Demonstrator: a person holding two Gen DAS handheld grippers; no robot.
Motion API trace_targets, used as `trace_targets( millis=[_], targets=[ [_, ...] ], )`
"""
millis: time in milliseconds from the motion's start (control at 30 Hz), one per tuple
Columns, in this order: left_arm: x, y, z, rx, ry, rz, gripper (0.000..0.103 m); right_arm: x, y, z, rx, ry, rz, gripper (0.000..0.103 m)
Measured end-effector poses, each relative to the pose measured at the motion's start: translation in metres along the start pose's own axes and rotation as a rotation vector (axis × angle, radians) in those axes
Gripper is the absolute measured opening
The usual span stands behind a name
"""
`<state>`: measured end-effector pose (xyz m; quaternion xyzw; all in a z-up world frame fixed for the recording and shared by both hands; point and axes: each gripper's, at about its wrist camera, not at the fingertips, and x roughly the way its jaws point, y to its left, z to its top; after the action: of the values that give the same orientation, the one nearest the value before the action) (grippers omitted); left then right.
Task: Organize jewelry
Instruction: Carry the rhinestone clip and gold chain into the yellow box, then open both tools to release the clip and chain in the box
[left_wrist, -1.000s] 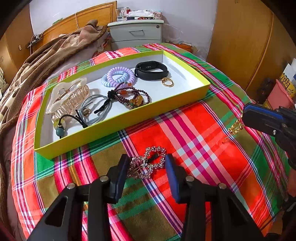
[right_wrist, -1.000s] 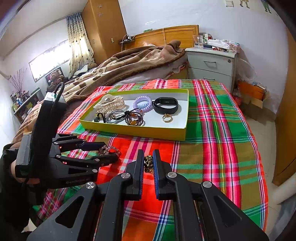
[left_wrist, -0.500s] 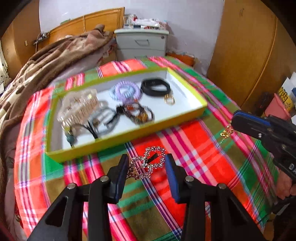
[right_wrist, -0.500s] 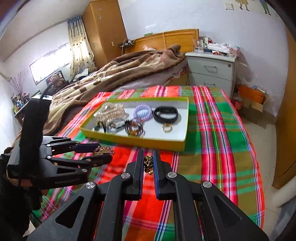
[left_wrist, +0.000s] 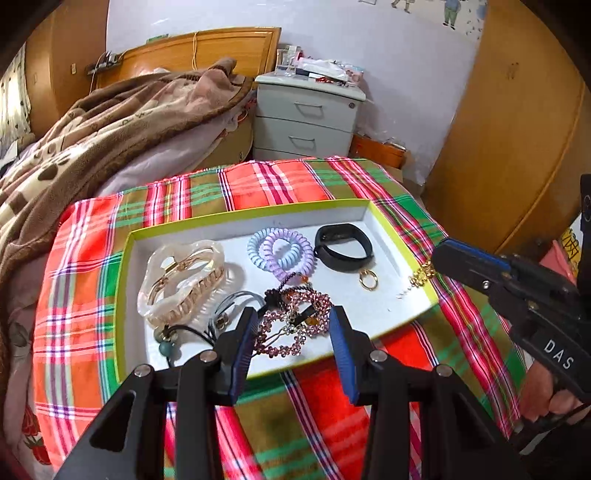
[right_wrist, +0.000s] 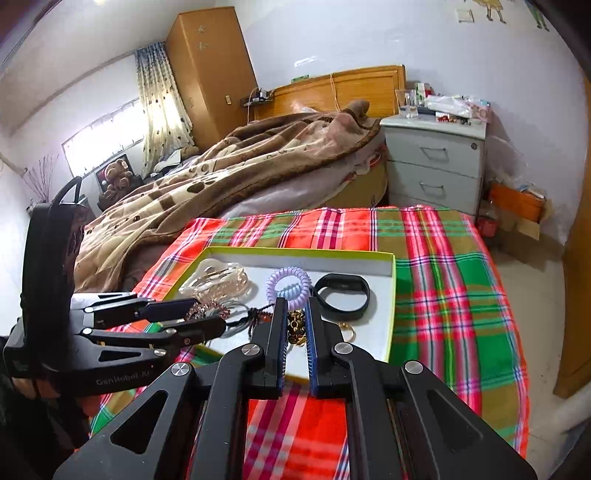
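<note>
On the plaid bedspread (left_wrist: 303, 413), the left gripper (left_wrist: 293, 341) pinches a light, bumpy pink rhinestone clip (left_wrist: 295, 325); the right gripper (right_wrist: 296, 336) squeezes a floppy gold chain (right_wrist: 296, 326) over the near white tray (left_wrist: 421, 258).

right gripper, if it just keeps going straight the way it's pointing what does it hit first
Probably the black band. The right gripper, shut on a gold chain, points over the near rim of the yellow-edged tray, and the band lies just ahead, with the purple coil tie slightly left. Depth is unclear.
</note>
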<state>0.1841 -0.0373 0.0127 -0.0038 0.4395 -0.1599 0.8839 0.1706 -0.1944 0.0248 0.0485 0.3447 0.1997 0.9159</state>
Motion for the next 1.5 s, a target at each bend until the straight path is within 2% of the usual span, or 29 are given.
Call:
trace_targets(
  millis=[400,833,933,1033,1267,1333,1400,1500],
  targets=[
    [0.035,0.002,-0.006,-0.012,0.073,0.017,0.042,0.054,-0.018,-0.013,0.045,0.135,0.027,0.009],
    [0.041,0.003,-0.011,-0.044,0.098,0.024,0.042,0.065,-0.022,-0.024,0.034,0.215,-0.02,0.01],
    [0.038,0.002,-0.011,-0.036,0.093,0.039,0.043,0.063,-0.02,-0.024,0.024,0.212,-0.031,0.01],
    [0.034,0.002,-0.012,-0.04,0.089,0.045,0.043,0.059,-0.019,-0.024,0.025,0.199,-0.042,0.019],
    [0.016,-0.003,-0.017,-0.038,0.053,0.068,0.043,0.041,-0.013,-0.022,0.027,0.153,-0.052,0.022],
    [0.01,-0.004,-0.019,-0.047,0.041,0.084,0.043,0.035,-0.009,-0.023,0.024,0.139,-0.06,0.034],
    [0.003,-0.005,-0.022,-0.051,0.028,0.107,0.044,0.027,-0.003,-0.023,0.013,0.121,-0.071,0.04],
    [-0.008,-0.006,-0.028,-0.07,0.006,0.141,0.044,0.015,0.004,-0.024,0.006,0.095,-0.079,0.04]
  ],
)
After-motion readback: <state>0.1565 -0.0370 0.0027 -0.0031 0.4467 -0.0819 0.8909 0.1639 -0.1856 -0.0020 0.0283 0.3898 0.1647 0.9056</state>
